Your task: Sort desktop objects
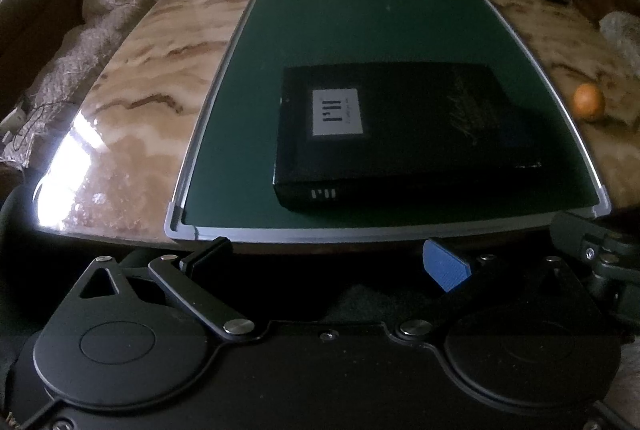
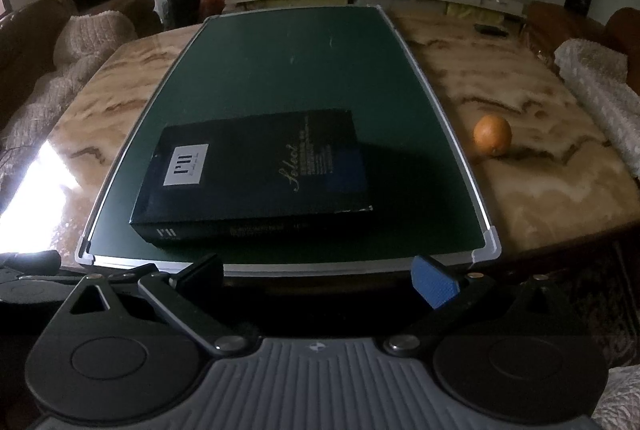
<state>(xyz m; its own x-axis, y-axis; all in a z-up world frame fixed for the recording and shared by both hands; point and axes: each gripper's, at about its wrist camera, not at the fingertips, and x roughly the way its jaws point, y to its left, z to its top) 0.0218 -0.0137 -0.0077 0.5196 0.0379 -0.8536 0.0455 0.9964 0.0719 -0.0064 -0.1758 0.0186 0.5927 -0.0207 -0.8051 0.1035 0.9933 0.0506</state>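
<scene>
Marble-patterned tabletop (image 2: 520, 198), glossy and veined in beige and brown, carries all items under inspection. Green board (image 2: 280, 70) with a pale metal frame and grey corner caps lies flat on it, long axis running away from both cameras. Black box (image 2: 256, 174), flat and rectangular with a matte finish, rests on the board's near half, closer to the board's left edge; its top bears a white label with black bars toward the left and gold script toward the right, and one side face carries small white printing. Orange (image 2: 493, 134), round with dimpled skin, sits on the bare marble off the board's right edge, apart from the frame. A roll of bubble wrap (image 2: 600, 98) lies further right of the board, near the table edge.

Left gripper (image 1: 326, 262): jaws spread wide, holding nothing, fingertips hovering just short of the board's near frame; one black pad, one blue textured pad. Right gripper (image 2: 320, 278): likewise wide apart and empty, poised at the board's near edge, touching nothing visible.
</scene>
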